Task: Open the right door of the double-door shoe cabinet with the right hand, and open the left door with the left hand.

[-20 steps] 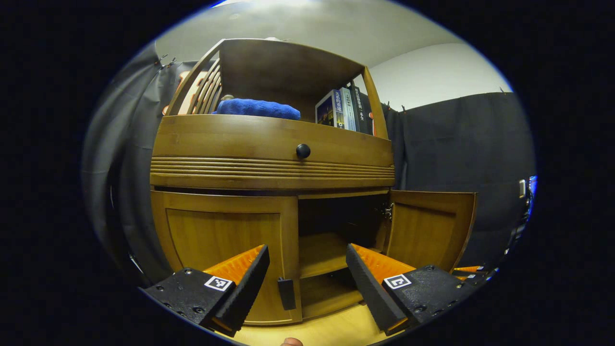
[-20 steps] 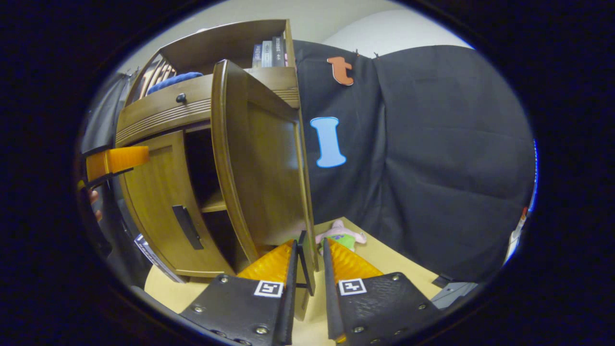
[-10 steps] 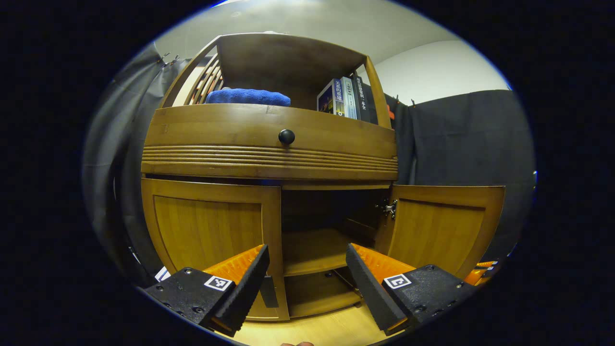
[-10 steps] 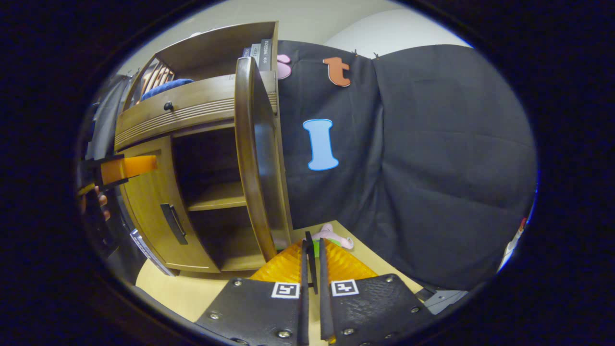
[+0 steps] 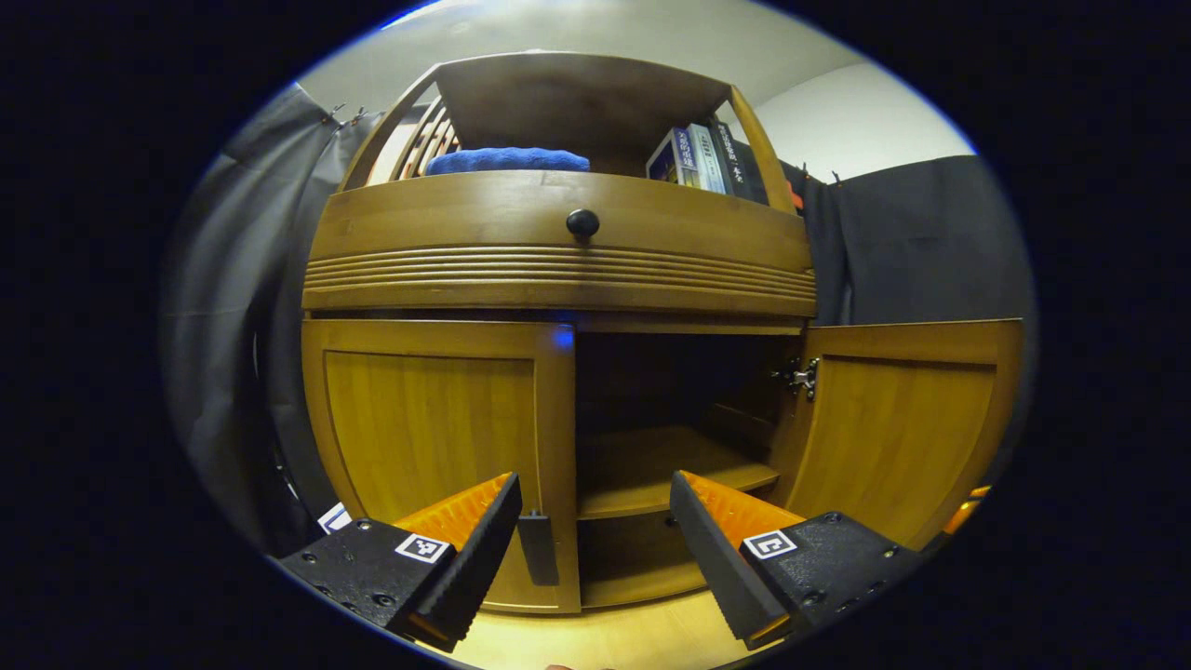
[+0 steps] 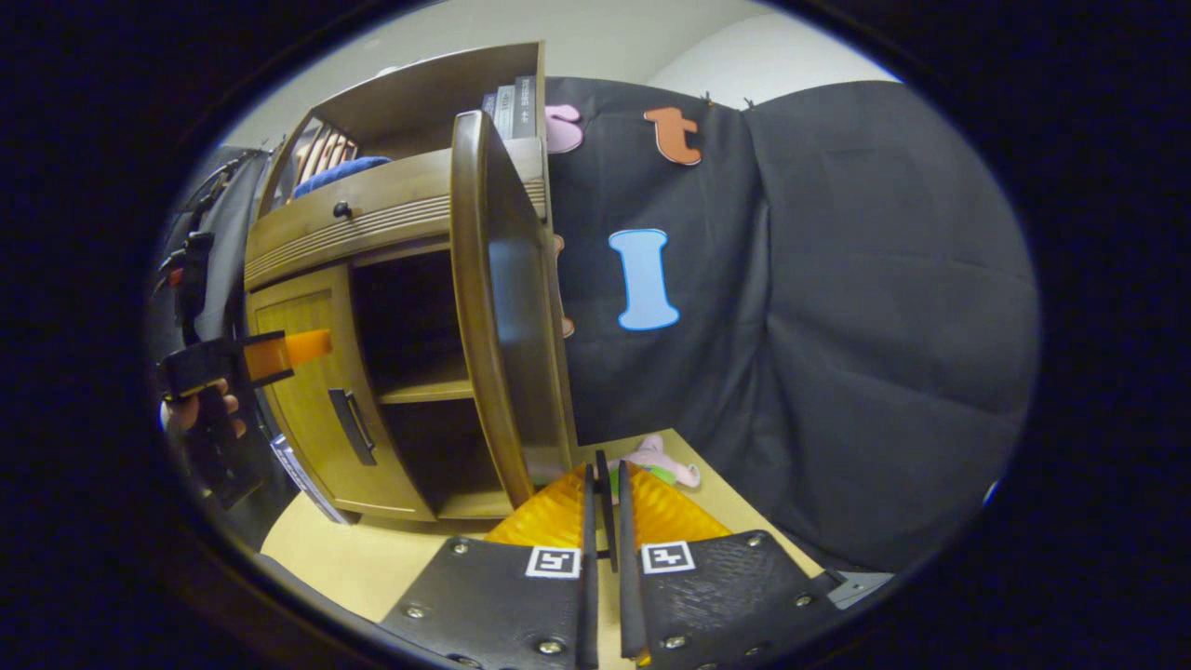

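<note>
The shoe cabinet (image 5: pixel 558 270) stands on a pale wooden floor (image 6: pixel 354 558) against black cloth walls. Its right door (image 6: pixel 507 307) is swung wide, the right gripper (image 6: pixel 603 502) clamped on the door's handle (image 6: pixel 605 507). The left door (image 5: pixel 428 437) is closed; the left gripper (image 5: pixel 595 530) hangs spread before its handle (image 5: pixel 538 549). A blue towel (image 5: pixel 507 160) and books (image 5: pixel 698 158) sit on top.

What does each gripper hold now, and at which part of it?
The right gripper is closed on the dark handle of the open right door. The left gripper holds nothing; its jaws stand open before the left door's handle.
</note>
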